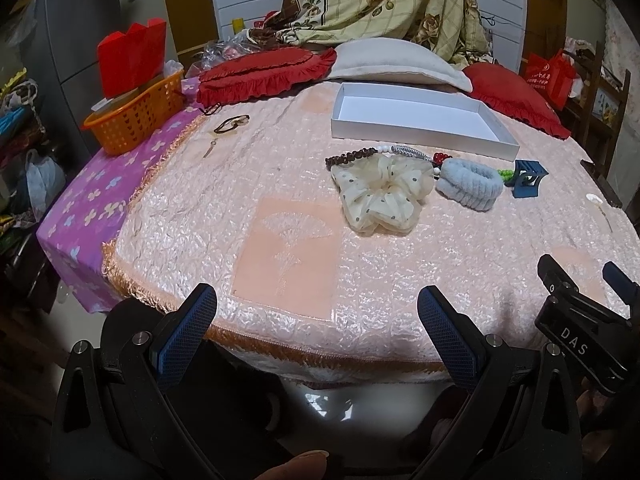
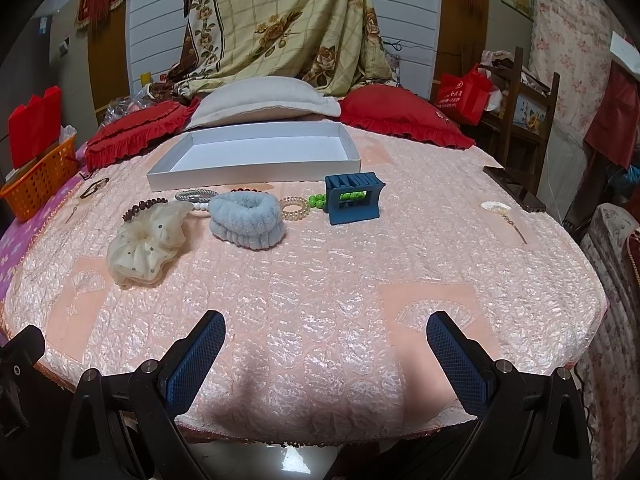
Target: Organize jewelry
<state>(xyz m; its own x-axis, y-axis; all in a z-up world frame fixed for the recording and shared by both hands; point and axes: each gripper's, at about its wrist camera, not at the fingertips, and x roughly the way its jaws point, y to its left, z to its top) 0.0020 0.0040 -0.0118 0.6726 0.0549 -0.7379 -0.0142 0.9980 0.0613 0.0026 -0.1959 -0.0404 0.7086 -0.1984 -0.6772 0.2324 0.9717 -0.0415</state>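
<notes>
An empty white shallow box (image 1: 420,118) (image 2: 256,156) lies at the far side of the pink bedspread. In front of it sit a cream dotted scrunchie (image 1: 384,196) (image 2: 148,244), a grey fluffy band (image 1: 468,184) (image 2: 248,216), a blue hair claw (image 1: 528,178) (image 2: 352,196), a dark bead bracelet (image 1: 352,156) (image 2: 144,205), green beads (image 2: 318,201) and a clear coil tie (image 2: 294,208). A shell hairpin (image 2: 496,210) lies to the right. My left gripper (image 1: 316,320) and right gripper (image 2: 326,344) are both open and empty over the near edge.
An orange basket (image 1: 136,116) (image 2: 36,184) stands at the left edge with a red box in it. A brown hair tie and a small pin (image 1: 230,124) lie near it. Red cushions and a pillow (image 1: 396,62) lie behind the box. A dark phone (image 2: 514,188) lies at the right.
</notes>
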